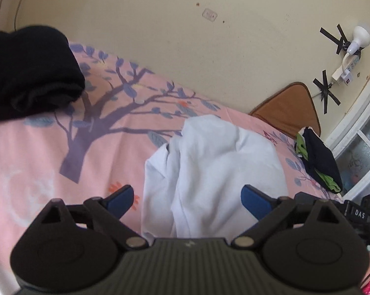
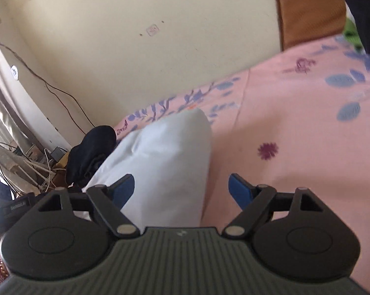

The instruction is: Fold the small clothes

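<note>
Two grippers are in use, and both stand with fingers spread apart, gripping nothing. The left gripper sits low over a crumpled white garment, which lies in a heap on the pink bedsheet, near the middle of the bed. The right gripper faces the same white garment from the other side; one edge of the cloth runs between its fingers (contact cannot be confirmed from this view).

Step in hand, as judged: the approach to a first grasp. The garment is not yet spread flat, and no fold is visible.

The next move likely calls for each gripper to close on a separate edge or corner of the cloth, then lift and draw it taut so it lies flat. The fabric is thin and bunched, so picking one layer only may need care.

Count of items:
- One white garment, unfolded.
- One black garment, bundled at the far left of the sheet, well apart from the white one.
- One dark-and-green garment, at the right edge of the bed.
- One brown cushion, against the wall.
</note>
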Action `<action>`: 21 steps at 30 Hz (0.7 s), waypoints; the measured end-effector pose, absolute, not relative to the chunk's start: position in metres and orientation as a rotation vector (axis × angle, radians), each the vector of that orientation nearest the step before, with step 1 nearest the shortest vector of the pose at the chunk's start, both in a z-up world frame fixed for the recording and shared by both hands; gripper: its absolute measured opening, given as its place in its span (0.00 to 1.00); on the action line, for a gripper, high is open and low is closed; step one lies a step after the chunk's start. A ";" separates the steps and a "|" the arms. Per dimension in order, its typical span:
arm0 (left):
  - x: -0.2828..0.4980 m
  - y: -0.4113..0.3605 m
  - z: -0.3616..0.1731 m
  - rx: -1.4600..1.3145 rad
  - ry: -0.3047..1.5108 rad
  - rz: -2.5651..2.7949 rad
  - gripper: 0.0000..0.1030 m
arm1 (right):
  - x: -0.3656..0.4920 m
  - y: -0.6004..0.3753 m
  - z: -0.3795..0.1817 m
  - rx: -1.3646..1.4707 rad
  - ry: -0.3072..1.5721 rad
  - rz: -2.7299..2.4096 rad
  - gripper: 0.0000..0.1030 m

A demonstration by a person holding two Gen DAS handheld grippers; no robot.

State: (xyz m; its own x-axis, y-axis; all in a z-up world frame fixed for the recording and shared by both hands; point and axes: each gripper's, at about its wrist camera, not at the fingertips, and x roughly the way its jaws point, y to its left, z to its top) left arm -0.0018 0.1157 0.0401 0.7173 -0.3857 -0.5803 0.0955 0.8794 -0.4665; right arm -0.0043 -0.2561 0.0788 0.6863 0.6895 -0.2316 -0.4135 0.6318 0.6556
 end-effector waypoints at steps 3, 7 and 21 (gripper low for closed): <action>0.011 0.124 0.023 -0.550 0.759 -0.328 0.92 | 0.008 -0.245 0.075 0.611 0.539 0.734 0.83; 0.018 0.124 0.018 -0.593 0.769 -0.333 0.71 | 0.028 -0.217 0.081 0.584 0.571 0.798 0.84; 0.008 0.109 0.011 -0.470 0.646 -0.308 0.59 | 0.037 -0.209 0.079 0.555 0.532 0.835 0.83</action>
State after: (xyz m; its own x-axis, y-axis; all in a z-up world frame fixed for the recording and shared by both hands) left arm 0.0082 0.1094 0.0110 0.7593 -0.4142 -0.5018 0.1291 0.8518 -0.5078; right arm 0.0372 -0.2087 0.0791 0.5601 0.7995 -0.2170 -0.5349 0.5490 0.6423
